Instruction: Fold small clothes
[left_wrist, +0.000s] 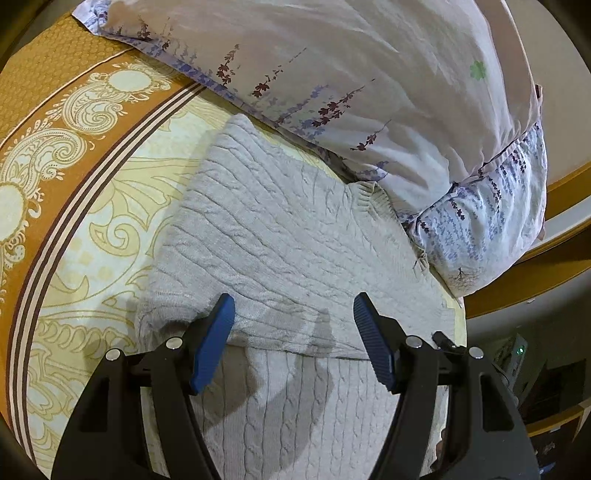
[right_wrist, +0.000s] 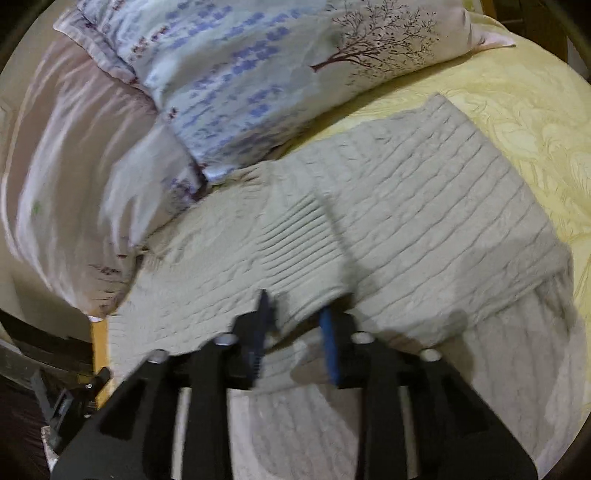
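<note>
Left wrist view: grey cable-knit sweater (left_wrist: 280, 236) lies on the bed (left_wrist: 110, 229), near the floral pillows (left_wrist: 369, 85) at the far side. One fold done, upper layer doubled over the lower with its edge running across just ahead of the left gripper (left_wrist: 293, 332), whose jaws stand well apart, holding nothing, hovering above the knit. Right wrist view, blurred: right gripper (right_wrist: 295, 328) looks clamped on the ribbed fold of the sweater (right_wrist: 406, 206) at the near edge, cloth bunched between the blue pads, though blur makes contact hard to confirm. Judgement: roughly midway, body folded once, another fold or tidy-up left.
</note>
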